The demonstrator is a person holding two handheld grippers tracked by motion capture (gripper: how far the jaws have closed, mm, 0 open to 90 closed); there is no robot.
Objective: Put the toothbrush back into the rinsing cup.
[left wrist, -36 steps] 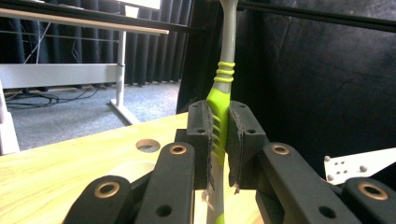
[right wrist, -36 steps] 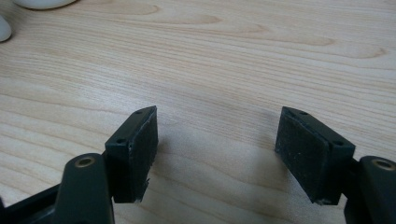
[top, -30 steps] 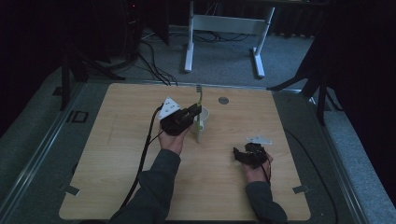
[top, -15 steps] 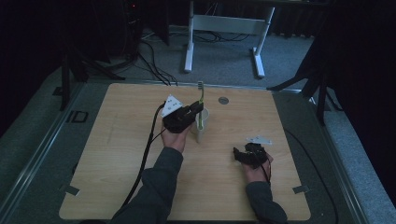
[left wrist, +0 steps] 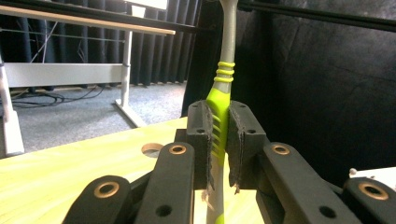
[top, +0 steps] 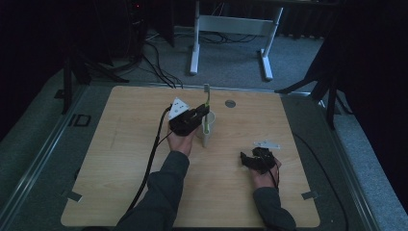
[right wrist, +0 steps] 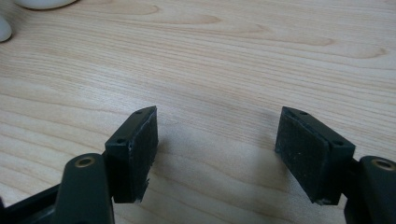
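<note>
Item one: my left gripper [top: 201,114], held over the middle of the table [top: 120,163]; jaws clamped tight on the toothbrush [top: 207,108], pads pressing its lime-green grip from both sides, as the left gripper view shows [left wrist: 219,140]; grey three-cornered plate on top; black cable trailing back along my sleeve toward the near edge.

Item two: toothbrush, upright; grey neck rising above the jaws, bristle head at the top in the high view; green handle running down between the pads; lower end reaching down into the cup [top: 208,130]; whether it touches the bottom I cannot tell.

Item three: cup, pale, standing on the table just beside my left hand, directly under the gripper's tips.

Item four: my right gripper [top: 250,159], resting low on the table to the right, well apart from the cup; jaws spread wide with nothing between them, bare wood showing in the gap in the right gripper view [right wrist: 217,154].

Item five: small pale flat piece [top: 267,144], lying on the table just beyond the right gripper.

Item six: round grey disc [top: 230,103], set in the tabletop near the far edge, beyond the cup.
</note>
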